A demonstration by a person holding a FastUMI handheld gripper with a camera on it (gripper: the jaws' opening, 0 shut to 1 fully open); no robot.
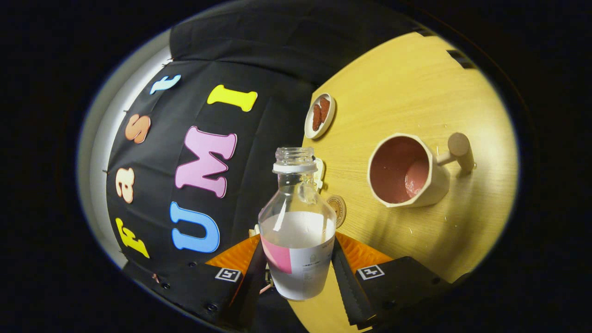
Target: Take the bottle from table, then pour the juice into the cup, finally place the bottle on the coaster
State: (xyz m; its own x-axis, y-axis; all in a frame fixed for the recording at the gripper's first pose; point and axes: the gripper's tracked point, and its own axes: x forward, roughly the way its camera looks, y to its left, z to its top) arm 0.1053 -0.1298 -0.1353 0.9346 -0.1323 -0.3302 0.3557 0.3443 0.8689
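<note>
My gripper (298, 268) is shut on a clear bottle (297, 231) with a white and pink label; both fingers (344, 277) press its lower sides. The bottle has no cap and holds pale liquid up to about its shoulder. The whole view is rolled, so the table (416, 92) stands almost on edge and the bottle points along it. A cream cup (407, 171) with a pink inside and a wooden peg handle stands beyond the fingers, off to the bottle's side, apart from its mouth. A little liquid glistens in the cup. A round brown coaster (339, 209) lies just behind the bottle's shoulder.
A small white dish (320, 115) with brown pieces sits farther along the table near the booth's black wall. A pale small object (319, 173) peeks out behind the bottle's neck. Bare wood stretches beyond the cup.
</note>
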